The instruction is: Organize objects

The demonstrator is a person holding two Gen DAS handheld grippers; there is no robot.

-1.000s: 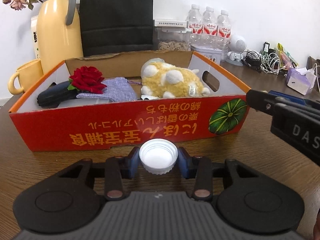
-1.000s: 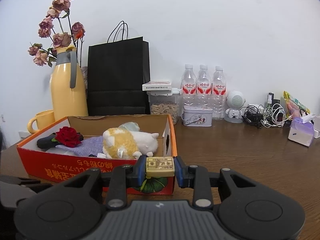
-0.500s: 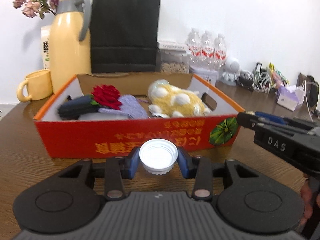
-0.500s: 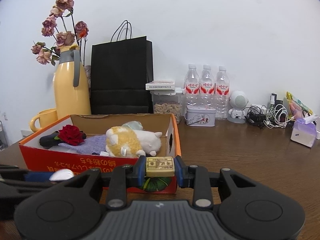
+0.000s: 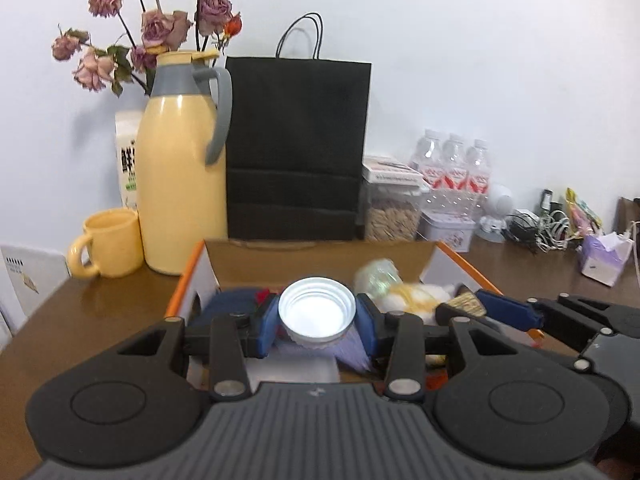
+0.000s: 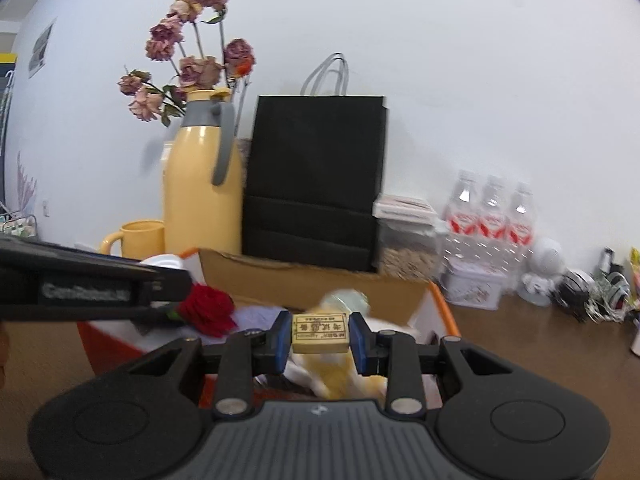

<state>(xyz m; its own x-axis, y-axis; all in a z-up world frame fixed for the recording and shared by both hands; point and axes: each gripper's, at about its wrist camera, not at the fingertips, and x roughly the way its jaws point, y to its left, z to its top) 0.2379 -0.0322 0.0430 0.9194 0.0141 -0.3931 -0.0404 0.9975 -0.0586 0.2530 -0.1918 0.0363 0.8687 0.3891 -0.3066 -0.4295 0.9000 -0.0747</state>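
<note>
A: Status on left gripper (image 5: 317,320)?

B: Jaws clamped on a white bottle cap (image 5: 317,312). Round, ribbed skirt, open side facing the camera, inner thread rings visible. Blue pads touch it on both sides. It sits over the near part of the cardboard box (image 5: 320,256).

A: Right gripper (image 6: 319,334)?

B: Jaws closed on a small tan block (image 6: 319,333). Rectangular, yellowish, printed label with a dark border on the facing side; text too small to read. Held level, over the box interior, in front of the plush toy (image 6: 340,376).

A: Box contents?

B: Red rose (image 6: 208,310) on the left side, lying on a lavender cloth (image 6: 256,314). Yellow and white plush toy on the right, blurred. Dark blue item (image 5: 228,302) at left, partly hidden behind the left gripper. Box has an orange rim, red outer wall, brown inner far wall.

A: Grippers relative to each other?

B: Both over the box. From the left wrist view the right gripper enters from the right, its tips just beside the plush. From the right wrist view the left gripper enters from the left, touching distance from the rose; contact, cannot tell.

A: Behind the box?

B: Yellow thermos (image 5: 182,176) with dried flowers (image 5: 148,32), yellow mug (image 5: 108,242), black paper bag (image 5: 296,148), three water bottles (image 5: 454,168). All on the wooden table (image 5: 80,320).
</note>
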